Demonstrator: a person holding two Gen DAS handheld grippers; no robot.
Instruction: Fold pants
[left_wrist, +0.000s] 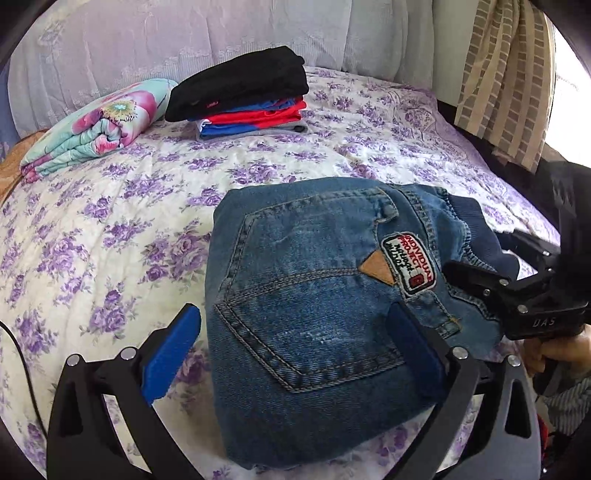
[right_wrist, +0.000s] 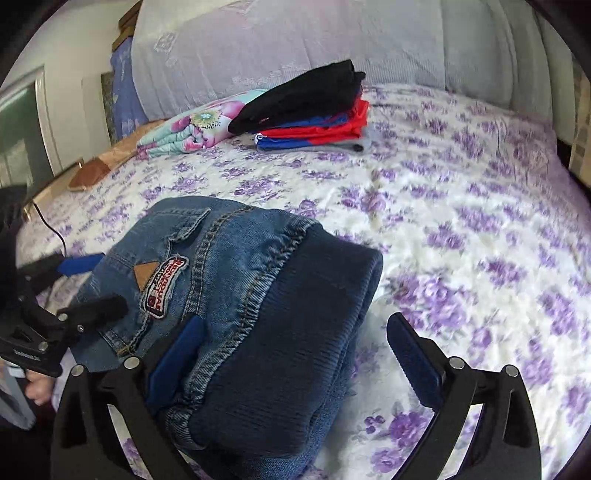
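Observation:
A folded pair of blue jeans (left_wrist: 317, 317) with a back pocket and a red-and-white patch lies on the floral bedspread (left_wrist: 110, 240). My left gripper (left_wrist: 295, 350) is open, its blue pads wide apart astride the near left part of the bundle. The jeans also show in the right wrist view (right_wrist: 258, 314), with the dark ribbed waistband on top. My right gripper (right_wrist: 295, 365) is open, straddling the waistband end. The right gripper also shows in the left wrist view (left_wrist: 480, 280), at the jeans' right edge. The left gripper shows in the right wrist view (right_wrist: 92, 284).
A stack of folded clothes (left_wrist: 243, 96), black on top of red, blue and grey, sits at the back of the bed. A folded floral blanket (left_wrist: 96, 129) lies left of it. A lace-covered headboard (left_wrist: 221, 33) is behind. A curtain (left_wrist: 506, 74) hangs at right.

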